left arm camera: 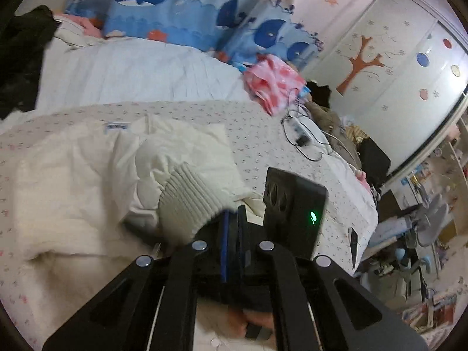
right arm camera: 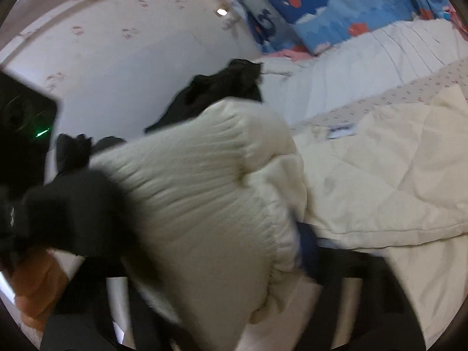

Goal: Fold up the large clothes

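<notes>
A cream quilted jacket (left arm camera: 73, 175) lies spread on the flowered bedsheet (left arm camera: 292, 152). Its ribbed sleeve cuff (left arm camera: 187, 201) is lifted off the bed. My left gripper (left arm camera: 232, 215) is shut, blue pads together, pinching the cuff's end. In the right wrist view the cuff (right arm camera: 204, 175) fills the middle, blurred. It sits between the fingers of my right gripper (right arm camera: 222, 263), whose blue pad (right arm camera: 308, 245) presses its side; the other finger is hidden under the fabric. The jacket body (right arm camera: 380, 169) lies to the right. The right tool's black body with a green light (left arm camera: 295, 210) sits close beside my left fingers.
Whale-print pillows (left arm camera: 175, 14) and a white quilt (left arm camera: 131, 70) lie at the back of the bed. A black garment (right arm camera: 222, 87) is at one side, a pink garment (left arm camera: 272, 82) and a charger with cables (left arm camera: 301, 134) at the other. A wardrobe (left arm camera: 395, 58) and floor clutter lie past the bed's edge.
</notes>
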Tool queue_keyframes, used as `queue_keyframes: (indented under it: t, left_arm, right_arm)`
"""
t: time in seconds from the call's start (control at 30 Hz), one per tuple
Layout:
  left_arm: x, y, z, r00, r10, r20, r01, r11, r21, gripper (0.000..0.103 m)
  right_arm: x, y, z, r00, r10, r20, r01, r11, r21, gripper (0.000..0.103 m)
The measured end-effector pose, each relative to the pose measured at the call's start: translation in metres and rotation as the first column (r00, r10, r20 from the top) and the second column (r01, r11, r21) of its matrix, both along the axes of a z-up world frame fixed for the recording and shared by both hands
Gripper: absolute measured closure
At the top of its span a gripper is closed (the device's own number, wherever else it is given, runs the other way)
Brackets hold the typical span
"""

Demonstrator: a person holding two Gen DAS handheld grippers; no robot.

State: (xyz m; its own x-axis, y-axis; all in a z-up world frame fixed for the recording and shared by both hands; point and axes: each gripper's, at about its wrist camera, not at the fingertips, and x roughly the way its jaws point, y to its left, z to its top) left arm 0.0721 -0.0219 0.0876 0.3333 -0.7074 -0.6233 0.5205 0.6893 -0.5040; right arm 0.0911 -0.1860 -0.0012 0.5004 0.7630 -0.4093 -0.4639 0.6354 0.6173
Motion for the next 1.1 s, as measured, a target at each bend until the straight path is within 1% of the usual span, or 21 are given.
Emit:
queue_keyframes:
  t: [0.07, 0.13, 0.17, 0.2, 0.27, 0.37, 0.43, 0.5, 0.57, 0.67, 0.7, 0.73, 0.8, 0.83, 0.87, 0.9, 0.93, 1.0, 1.03, 1.07, 1.1]
  left_arm:
    - [-0.006, 0.028, 0.019, 0.998, 0.052, 0.030, -0.051, 0.998, -0.038, 0.091]
    - [-0.007, 0.057, 0.036, 0.988, 0.137, 0.072, -0.132, 0.989, -0.074, 0.062]
    - [-0.010, 0.077, 0.044, 0.974, 0.203, 0.097, -0.194, 0.976, -0.101, 0.038]
    - [-0.014, 0.106, 0.053, 0.944, 0.307, 0.124, -0.289, 0.947, -0.143, 0.031]
    - [-0.014, 0.136, 0.057, 0.919, 0.374, 0.121, -0.350, 0.918, -0.185, 0.031]
    - [-0.008, 0.172, 0.044, 0.881, 0.466, 0.082, -0.441, 0.872, -0.213, 0.031]
    - [0.002, 0.177, 0.030, 0.875, 0.482, 0.047, -0.462, 0.860, -0.215, 0.031]
    - [0.013, 0.176, 0.009, 0.868, 0.496, 0.009, -0.485, 0.852, -0.199, 0.031]
    - [0.026, 0.169, -0.017, 0.867, 0.497, -0.036, -0.495, 0.850, -0.178, 0.031]
    - [0.049, 0.165, -0.052, 0.860, 0.499, -0.102, -0.510, 0.846, -0.157, 0.031]
    - [0.059, 0.161, -0.068, 0.854, 0.504, -0.127, -0.519, 0.844, -0.135, 0.031]
    - [0.067, 0.158, -0.083, 0.846, 0.513, -0.146, -0.530, 0.841, -0.111, 0.031]
    - [0.082, 0.154, -0.112, 0.833, 0.525, -0.173, -0.539, 0.841, -0.047, 0.031]
    - [0.090, 0.152, -0.129, 0.822, 0.539, -0.185, -0.547, 0.837, 0.008, 0.031]
    - [0.097, 0.151, -0.146, 0.807, 0.558, -0.194, -0.557, 0.828, 0.064, 0.031]
    - [0.101, 0.151, -0.158, 0.802, 0.561, -0.207, -0.556, 0.827, 0.084, 0.026]
    - [0.105, 0.153, -0.168, 0.802, 0.550, -0.233, -0.548, 0.833, 0.076, 0.023]
    - [0.103, 0.158, -0.172, 0.793, 0.552, -0.258, -0.557, 0.828, 0.061, 0.020]
    - [0.099, 0.158, -0.166, 0.791, 0.561, -0.243, -0.564, 0.823, 0.064, 0.020]
    - [0.092, 0.157, -0.152, 0.797, 0.576, -0.183, -0.575, 0.816, 0.066, 0.020]
    - [0.088, 0.155, -0.142, 0.805, 0.580, -0.130, -0.577, 0.814, 0.059, 0.020]
  right_arm:
    - [0.011, -0.009, 0.004, 0.999, -0.026, -0.019, 0.026, 1.000, 0.000, 0.081]
    - [0.022, -0.015, 0.023, 0.999, -0.035, 0.007, 0.035, 0.999, -0.012, 0.083]
    - [0.026, -0.017, 0.036, 0.999, -0.034, 0.032, 0.034, 0.999, -0.021, 0.083]
    - [0.029, -0.017, 0.048, 0.998, -0.030, 0.057, 0.031, 0.999, -0.027, 0.083]
    - [0.034, -0.024, 0.087, 0.991, -0.026, 0.133, 0.030, 0.999, -0.033, 0.084]
    - [0.043, -0.041, 0.125, 0.983, -0.034, 0.180, 0.039, 0.999, -0.027, 0.084]
    - [0.054, -0.057, 0.138, 0.980, -0.057, 0.192, 0.064, 0.997, -0.031, 0.084]
    - [0.061, -0.074, 0.139, 0.980, -0.086, 0.180, 0.093, 0.995, -0.030, 0.085]
    - [0.069, -0.099, 0.127, 0.983, -0.129, 0.131, 0.132, 0.991, -0.013, 0.085]
    - [0.084, -0.137, 0.079, 0.981, -0.193, 0.021, 0.193, 0.981, -0.034, 0.085]
    - [0.087, -0.147, 0.064, 0.979, -0.206, -0.011, 0.205, 0.978, -0.049, 0.085]
    - [0.094, -0.159, 0.036, 0.972, -0.227, -0.065, 0.222, 0.972, -0.083, 0.085]
    - [0.103, -0.172, -0.006, 0.957, -0.248, -0.149, 0.229, 0.964, -0.133, 0.085]
    - [0.110, -0.180, -0.035, 0.941, -0.263, -0.211, 0.232, 0.959, -0.161, 0.085]
    - [0.112, -0.187, -0.052, 0.932, -0.265, -0.248, 0.233, 0.961, -0.151, 0.084]
    - [0.112, -0.190, -0.063, 0.926, -0.264, -0.271, 0.236, 0.963, -0.131, 0.084]
    - [0.113, -0.195, -0.070, 0.921, -0.261, -0.289, 0.239, 0.965, -0.109, 0.084]
    - [0.113, -0.200, -0.061, 0.929, -0.262, -0.262, 0.239, 0.964, -0.117, 0.081]
    - [0.110, -0.202, -0.049, 0.941, -0.258, -0.218, 0.240, 0.965, -0.107, 0.080]
    - [0.108, -0.204, -0.044, 0.943, -0.264, -0.203, 0.247, 0.963, -0.107, 0.074]
    - [0.108, -0.205, -0.039, 0.941, -0.280, -0.189, 0.260, 0.957, -0.125, 0.063]
